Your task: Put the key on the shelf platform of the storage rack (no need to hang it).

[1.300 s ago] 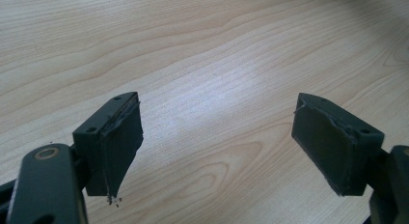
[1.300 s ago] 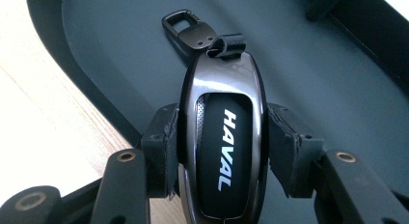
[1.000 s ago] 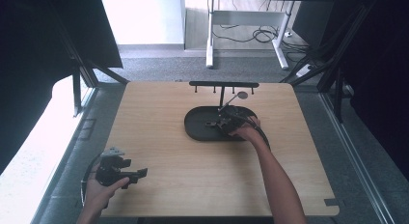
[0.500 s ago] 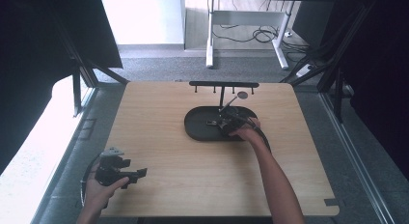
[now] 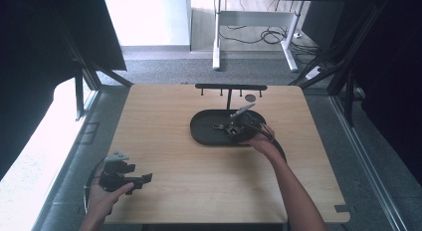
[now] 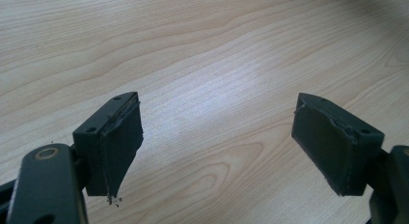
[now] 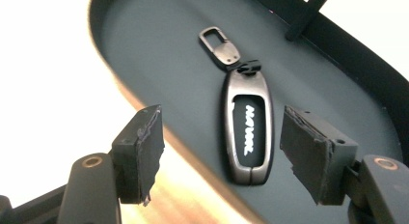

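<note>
Pale wooden table (image 5: 199, 191), grey floor (image 5: 164, 66)

The table (image 5: 209, 181) is pale wood with clear grain and a soft sheen, the oval tray (image 7: 159, 64) looks matt dark and smooth, the key fob (image 7: 248, 125) has a brushed grey metal frame around a glossy black inset, and its clip (image 7: 219, 44) looks metal.

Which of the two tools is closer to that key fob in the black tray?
The right tool. Its open jaws sit on either side of the key fob in the tray. The left tool rests far off, over bare table near the person's corner.
</note>
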`<state>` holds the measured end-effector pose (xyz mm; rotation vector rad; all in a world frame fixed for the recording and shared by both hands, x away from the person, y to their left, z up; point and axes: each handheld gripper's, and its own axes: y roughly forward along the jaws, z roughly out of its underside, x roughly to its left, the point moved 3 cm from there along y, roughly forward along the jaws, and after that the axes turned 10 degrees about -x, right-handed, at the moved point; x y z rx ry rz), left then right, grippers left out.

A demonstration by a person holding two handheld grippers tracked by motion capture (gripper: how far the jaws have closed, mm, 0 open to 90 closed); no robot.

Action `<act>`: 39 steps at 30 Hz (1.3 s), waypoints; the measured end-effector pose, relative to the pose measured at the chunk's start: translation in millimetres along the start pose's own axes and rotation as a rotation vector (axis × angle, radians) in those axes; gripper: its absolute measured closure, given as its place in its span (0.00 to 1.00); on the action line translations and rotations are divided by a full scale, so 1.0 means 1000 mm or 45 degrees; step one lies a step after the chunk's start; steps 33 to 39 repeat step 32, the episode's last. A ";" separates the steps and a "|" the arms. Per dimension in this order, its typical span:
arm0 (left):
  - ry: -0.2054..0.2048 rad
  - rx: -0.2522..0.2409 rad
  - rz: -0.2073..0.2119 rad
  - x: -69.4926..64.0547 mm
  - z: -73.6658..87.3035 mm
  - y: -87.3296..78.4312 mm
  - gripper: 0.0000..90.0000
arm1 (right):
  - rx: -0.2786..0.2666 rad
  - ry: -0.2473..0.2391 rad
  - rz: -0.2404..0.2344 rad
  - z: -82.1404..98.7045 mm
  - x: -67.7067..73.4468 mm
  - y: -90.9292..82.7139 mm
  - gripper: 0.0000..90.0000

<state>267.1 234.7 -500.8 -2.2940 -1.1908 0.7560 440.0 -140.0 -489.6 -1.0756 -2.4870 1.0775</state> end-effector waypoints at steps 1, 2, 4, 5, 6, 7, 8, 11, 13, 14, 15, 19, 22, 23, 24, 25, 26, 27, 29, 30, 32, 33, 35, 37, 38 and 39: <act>0.001 -0.003 -0.001 0.000 0.000 0.000 0.20 | -0.005 0.004 -0.009 0.001 0.002 -0.004 0.34; 0.001 -0.003 -0.001 0.000 0.000 0.000 0.20 | -0.005 0.004 -0.009 0.001 0.002 -0.004 0.34; 0.003 -0.005 0.003 -0.001 0.000 0.000 0.20 | -0.032 0.016 -0.024 0.005 0.004 -0.012 0.35; 0.005 -0.005 0.004 -0.001 0.000 0.000 0.20 | -0.044 0.029 -0.034 0.007 0.005 -0.016 0.35; 0.005 -0.004 0.003 -0.001 -0.001 0.000 0.20 | -0.052 0.043 -0.052 0.013 0.008 -0.022 0.34; 0.005 -0.004 0.003 -0.001 -0.001 0.000 0.20 | -0.052 0.043 -0.052 0.013 0.008 -0.022 0.34; 0.003 -0.003 0.000 -0.002 0.000 0.000 0.20 | -0.059 0.046 -0.060 0.016 0.008 -0.026 0.34; 0.006 0.000 0.002 -0.002 0.000 0.001 0.20 | -0.074 0.069 -0.087 0.027 0.012 -0.035 0.34; 0.006 0.000 0.000 -0.003 0.000 0.001 0.20 | -0.099 0.067 -0.090 0.035 0.014 -0.041 0.35; 0.002 0.000 -0.002 -0.003 0.000 0.002 0.20 | -0.107 0.073 -0.092 0.039 0.015 -0.045 0.36; 0.004 0.003 -0.001 -0.003 0.000 0.002 0.20 | -0.127 0.087 -0.090 0.046 0.018 -0.052 0.36; 0.007 0.006 0.000 -0.005 0.000 0.002 0.20 | -0.168 0.102 -0.099 0.060 0.024 -0.063 0.36; 0.011 0.009 0.001 -0.007 0.000 0.003 0.20 | -0.197 0.108 -0.115 0.077 0.031 -0.073 0.37; 0.014 0.013 0.002 -0.007 0.000 0.004 0.20 | -0.206 0.111 -0.117 0.081 0.033 -0.075 0.37; 0.014 0.013 0.002 -0.007 0.000 0.004 0.20 | -0.206 0.111 -0.117 0.081 0.033 -0.075 0.37; 0.014 0.014 0.002 -0.008 0.001 0.004 0.20 | -0.221 0.112 -0.115 0.085 0.036 -0.077 0.38; 0.015 0.014 0.002 -0.008 0.000 0.005 0.20 | -0.210 0.097 -0.108 0.090 0.037 -0.078 0.39; 0.020 0.016 0.007 -0.009 0.001 0.005 0.20 | -0.210 0.097 -0.108 0.090 0.037 -0.078 0.39; 0.022 0.020 0.009 -0.010 0.001 0.006 0.20 | -0.223 0.100 -0.096 0.094 0.036 -0.082 0.40; 0.022 0.022 0.011 -0.010 0.001 0.007 0.20 | -0.235 0.117 -0.094 0.095 0.035 -0.083 0.40; 0.024 0.021 0.014 -0.011 0.000 0.007 0.20 | -0.247 0.131 -0.080 0.098 0.034 -0.084 0.40; 0.024 0.021 0.014 -0.011 0.000 0.007 0.20 | -0.247 0.131 -0.080 0.098 0.034 -0.084 0.40; 0.024 0.021 0.014 -0.011 0.000 0.007 0.20 | -0.247 0.131 -0.080 0.098 0.034 -0.084 0.40; 0.024 0.021 0.014 -0.011 0.000 0.007 0.20 | -0.247 0.131 -0.080 0.098 0.034 -0.084 0.40; 0.024 0.021 0.014 -0.011 0.000 0.007 0.20 | -0.247 0.131 -0.080 0.098 0.034 -0.084 0.40; 0.024 0.021 0.014 -0.011 0.000 0.007 0.20 | -0.247 0.131 -0.080 0.098 0.034 -0.084 0.40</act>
